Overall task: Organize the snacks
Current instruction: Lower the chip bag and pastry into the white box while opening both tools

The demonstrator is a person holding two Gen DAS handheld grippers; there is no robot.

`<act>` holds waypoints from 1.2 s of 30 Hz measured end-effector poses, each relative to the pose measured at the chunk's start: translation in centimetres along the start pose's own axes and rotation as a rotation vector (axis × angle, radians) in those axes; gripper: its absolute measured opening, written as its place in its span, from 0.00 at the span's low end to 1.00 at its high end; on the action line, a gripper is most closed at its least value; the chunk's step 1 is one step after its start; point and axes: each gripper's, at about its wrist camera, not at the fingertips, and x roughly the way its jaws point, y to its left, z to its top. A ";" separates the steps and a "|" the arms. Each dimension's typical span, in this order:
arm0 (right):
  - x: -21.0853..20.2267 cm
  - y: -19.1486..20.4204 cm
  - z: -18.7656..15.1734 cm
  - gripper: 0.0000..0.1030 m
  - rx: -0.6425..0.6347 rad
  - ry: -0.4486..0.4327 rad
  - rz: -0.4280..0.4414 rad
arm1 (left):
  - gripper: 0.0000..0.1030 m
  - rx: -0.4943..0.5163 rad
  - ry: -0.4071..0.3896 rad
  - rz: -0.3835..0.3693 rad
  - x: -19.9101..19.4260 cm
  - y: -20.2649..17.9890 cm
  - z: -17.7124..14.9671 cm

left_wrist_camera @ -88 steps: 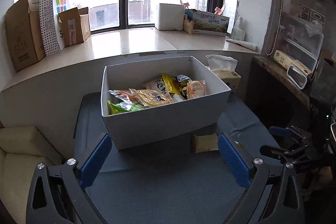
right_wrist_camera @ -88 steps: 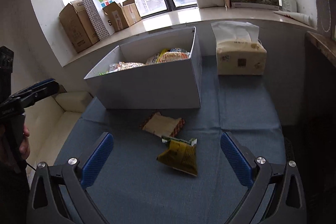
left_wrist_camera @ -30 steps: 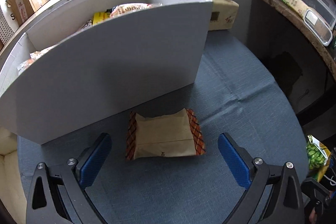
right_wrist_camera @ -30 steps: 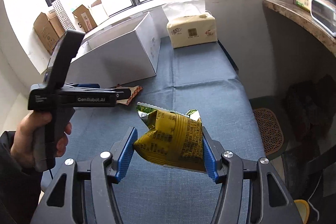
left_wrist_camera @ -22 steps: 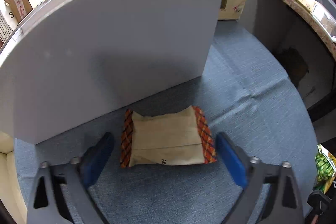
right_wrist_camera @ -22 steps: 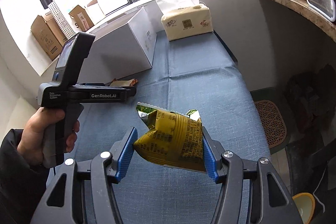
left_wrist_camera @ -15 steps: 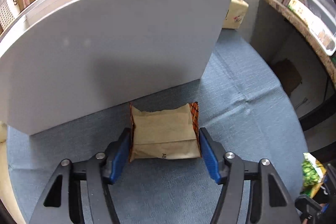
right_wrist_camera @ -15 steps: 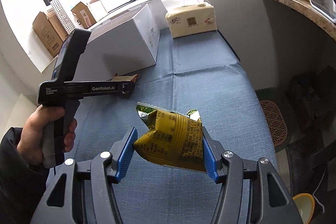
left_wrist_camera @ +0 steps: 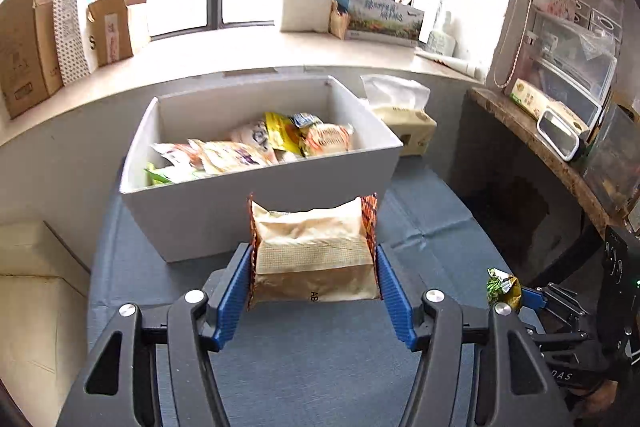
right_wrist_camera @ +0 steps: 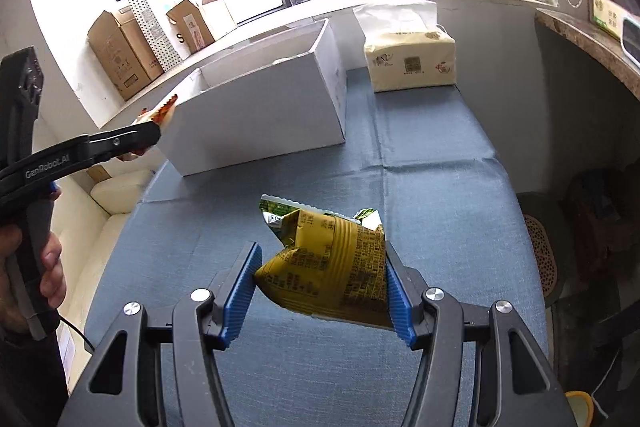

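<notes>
**Both grippers loaded, snacks off the cloth**

Blue cloth-covered table [right_wrist_camera: 420,155] under a wide window; sill holds brown cardboard boxes [right_wrist_camera: 120,55] and a dotted paper bag [right_wrist_camera: 154,15]. White open-top cardboard box [left_wrist_camera: 280,195] sits on the cloth, already holding assorted snack packets [left_wrist_camera: 248,147]. Beige tissue pack [right_wrist_camera: 410,65] stands just beside the box, on its right in both views.

Left gripper [left_wrist_camera: 314,279]: blue pads clamped on both ends of a tan paper-look snack packet with orange crimped edges [left_wrist_camera: 312,251], held in the air in front of the box's near wall. Jaws have just been closing, packet between them. In the right wrist view its tip [right_wrist_camera: 154,131] shows at the box's left corner, a hand [right_wrist_camera: 36,267] on the handle.

Right gripper [right_wrist_camera: 320,287]: pads pinching a crumpled yellow-green foil snack bag [right_wrist_camera: 328,263], clear of the cloth, well apart from the box.
</notes>
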 end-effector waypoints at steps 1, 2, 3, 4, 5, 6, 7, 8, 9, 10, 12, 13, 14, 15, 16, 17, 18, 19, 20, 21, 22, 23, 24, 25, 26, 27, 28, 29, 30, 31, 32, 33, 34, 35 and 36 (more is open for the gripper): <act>-0.1 0.5 0.6 0.61 -0.011 -0.011 0.008 | 0.64 -0.017 -0.016 -0.003 -0.9 0.7 0.5; -0.1 1.1 1.3 0.61 -0.029 -0.023 0.015 | 0.64 -0.035 -0.030 -0.004 -1.5 1.4 1.0; 0.0 1.7 2.0 0.61 -0.046 -0.036 0.018 | 0.64 -0.043 -0.045 0.002 -2.0 2.1 1.6; 0.1 2.3 2.9 0.61 -0.063 -0.046 0.021 | 0.64 -0.045 -0.059 0.014 -2.4 2.8 2.5; 0.2 3.0 3.7 0.61 -0.081 -0.055 0.032 | 0.64 -0.053 -0.069 0.026 -2.6 3.5 3.3; 0.4 3.6 4.7 0.61 -0.097 -0.067 0.046 | 0.64 -0.061 -0.077 0.031 -2.6 4.2 4.2; 0.6 4.2 5.7 0.61 -0.112 -0.076 0.056 | 0.64 -0.066 -0.088 0.035 -2.5 4.8 5.2; 0.9 4.8 6.8 0.61 -0.128 -0.086 0.060 | 0.64 -0.061 -0.100 0.056 -2.2 5.4 6.2; 1.2 5.4 8.0 0.61 -0.143 -0.094 0.060 | 0.64 -0.052 -0.104 0.076 -1.4 5.8 7.2; 1.6 5.9 9.2 0.61 -0.156 -0.104 0.061 | 0.64 -0.053 -0.103 0.077 -0.7 6.3 8.2; 2.7 6.7 11.7 0.61 -0.165 -0.115 0.077 | 0.64 -0.069 -0.094 0.080 1.2 7.5 10.1; 3.4 7.1 12.9 0.61 -0.173 -0.114 0.086 | 0.64 -0.069 -0.087 0.084 2.1 8.0 10.9; 4.1 7.4 14.2 0.61 -0.179 -0.119 0.090 | 0.64 -0.071 -0.086 0.096 3.0 8.4 11.7; 4.9 7.8 15.5 0.61 -0.187 -0.122 0.092 | 0.64 -0.068 -0.073 0.107 4.3 8.5 12.4; 5.8 8.2 16.6 0.61 -0.198 -0.116 0.098 | 0.64 -0.069 -0.059 0.115 5.4 8.8 13.1; 6.7 8.5 17.6 0.61 -0.207 -0.112 0.097 | 0.64 -0.074 -0.056 0.129 6.4 8.9 13.6; 7.6 8.7 18.5 0.61 -0.214 -0.106 0.096 | 0.64 -0.071 -0.053 0.146 7.2 9.1 14.0; 8.6 8.9 19.3 0.61 -0.223 -0.096 0.090 | 0.66 -0.067 -0.048 0.164 7.9 9.2 14.3; 9.4 9.0 20.0 0.61 -0.224 -0.089 0.080 | 0.66 -0.063 -0.041 0.177 8.6 9.3 14.5; 10.2 8.8 20.6 0.61 -0.220 -0.080 0.071 | 0.67 -0.055 -0.039 0.181 9.0 9.3 14.5; 11.1 8.7 21.1 0.61 -0.218 -0.065 0.055 | 0.68 -0.049 -0.038 0.180 9.5 9.4 14.7; 11.8 8.5 21.5 0.61 -0.214 -0.057 0.038 | 0.68 -0.045 -0.040 0.185 9.8 9.5 14.8; 12.3 8.3 21.9 0.61 -0.212 -0.051 0.028 | 0.69 -0.041 -0.043 0.196 10.1 9.6 14.8; 12.8 8.1 22.2 0.61 -0.210 -0.049 0.025 | 0.70 -0.037 -0.036 0.203 10.5 9.8 15.0; 13.1 7.9 22.5 0.61 -0.205 -0.053 0.027 | 0.70 -0.041 -0.025 0.200 10.9 9.9 15.1; 13.5 7.8 22.9 0.62 -0.203 -0.052 0.023 | 0.72 -0.043 -0.009 0.186 11.3 10.0 15.2; 13.9 7.8 23.1 0.66 -0.201 -0.049 0.018 | 0.80 -0.040 0.001 0.173 11.6 9.9 15.3; 14.3 7.8 23.3 0.84 -0.200 -0.037 0.019 | 0.86 -0.033 0.004 0.176 11.7 9.8 15.3; 14.5 7.6 23.4 0.97 -0.195 -0.033 0.014 | 0.95 -0.030 -0.005 0.198 11.5 9.7 15.2; 14.3 7.5 23.3 1.00 -0.191 -0.055 -0.005 | 0.99 -0.030 -0.017 0.205 11.3 9.7 15.1; 14.0 7.2 23.4 1.00 -0.193 -0.073 -0.020 | 1.00 -0.030 -0.023 0.192 11.0 9.8 14.9; 13.7 7.0 23.4 1.00 -0.194 -0.085 -0.031 | 1.00 -0.031 -0.027 0.175 10.8 9.9 14.7; 13.5 6.7 23.4 1.00 -0.189 -0.086 -0.046 | 1.00 -0.029 -0.031 0.177 10.6 9.9 14.4; 13.4 6.4 23.4 1.00 -0.181 -0.080 -0.055 | 1.00 -0.024 -0.040 0.185 10.2 9.8 14.2; 13.3 6.1 23.3 1.00 -0.171 -0.074 -0.056 | 1.00 -0.016 -0.052 0.196 9.8 9.7 13.9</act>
